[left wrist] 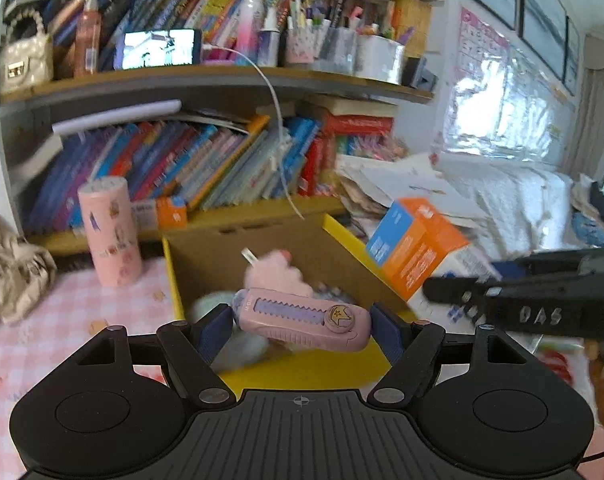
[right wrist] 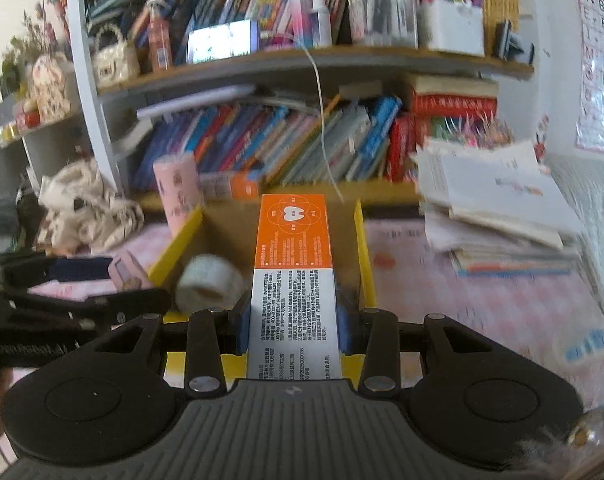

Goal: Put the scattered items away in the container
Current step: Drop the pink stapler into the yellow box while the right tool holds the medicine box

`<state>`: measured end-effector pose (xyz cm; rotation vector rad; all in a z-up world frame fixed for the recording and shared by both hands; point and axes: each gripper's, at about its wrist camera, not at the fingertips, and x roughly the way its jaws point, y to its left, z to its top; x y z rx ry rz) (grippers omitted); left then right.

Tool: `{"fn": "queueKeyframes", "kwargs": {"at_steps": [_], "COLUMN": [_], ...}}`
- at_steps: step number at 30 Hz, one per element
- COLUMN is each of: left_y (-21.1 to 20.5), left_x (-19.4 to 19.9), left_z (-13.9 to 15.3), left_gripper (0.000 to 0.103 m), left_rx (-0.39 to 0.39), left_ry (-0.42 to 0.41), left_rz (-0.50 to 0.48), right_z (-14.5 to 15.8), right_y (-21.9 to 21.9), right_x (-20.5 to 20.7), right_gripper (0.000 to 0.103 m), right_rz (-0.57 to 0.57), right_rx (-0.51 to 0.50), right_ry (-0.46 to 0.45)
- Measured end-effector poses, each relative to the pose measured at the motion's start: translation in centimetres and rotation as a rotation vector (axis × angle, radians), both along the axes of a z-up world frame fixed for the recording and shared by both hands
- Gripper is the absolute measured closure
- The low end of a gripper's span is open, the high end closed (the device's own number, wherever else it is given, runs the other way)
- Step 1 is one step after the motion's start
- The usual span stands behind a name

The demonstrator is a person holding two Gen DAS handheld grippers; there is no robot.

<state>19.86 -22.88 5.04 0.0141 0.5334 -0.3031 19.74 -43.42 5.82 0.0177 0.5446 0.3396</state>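
now both items are carried over the yellow box [left wrist: 353,240] w/ cardboard inside, at 12 o'clock from each gripper. l gripper [left wrist: 302,326] is clamped lengthwise on a pink utility knife [left wrist: 302,320]; r gripper [right wrist: 292,320] is closed tight on an orange-white carton [right wrist: 292,276]. next, probably: each is lowered into the box and released, clear of the tape roll [right wrist: 210,284].

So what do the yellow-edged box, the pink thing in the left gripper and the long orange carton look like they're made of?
Yellow-edged box: likely cardboard, with matte brown inner walls and a yellow-coated rim.
Pink thing: apparently moulded plastic, smooth with a slight sheen, with a toothed purple slider.
Long orange carton: probably printed paperboard, with crisp folded edges and a semi-gloss face.
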Motion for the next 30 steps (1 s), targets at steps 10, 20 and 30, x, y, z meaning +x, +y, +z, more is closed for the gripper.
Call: {"fn": "queueKeyframes", "kwargs": {"at_steps": [10,20,30], "left_y": [0.4,0.8,0.8], "left_x": [7.9,13.9,16.7], "left_z": [0.0,-2.1,-4.8], "left_gripper": [0.027,0.027,0.027], "left_rx": [0.092,0.114,0.146], "left_ry": [-0.019,0.052,0.12], "left_rz": [0.103,0.141,0.131], "right_z": [-0.9,-4.9,-5.6], "right_y": [1.6,4.1,5.2], "right_x": [8.1,13.1,15.5], "right_gripper": [0.066,0.066,0.065], "right_rz": [0.06,0.117,0.157], "right_rx": [-0.018,-0.065,-0.096], "right_ry": [0.0,0.101,0.112]}}
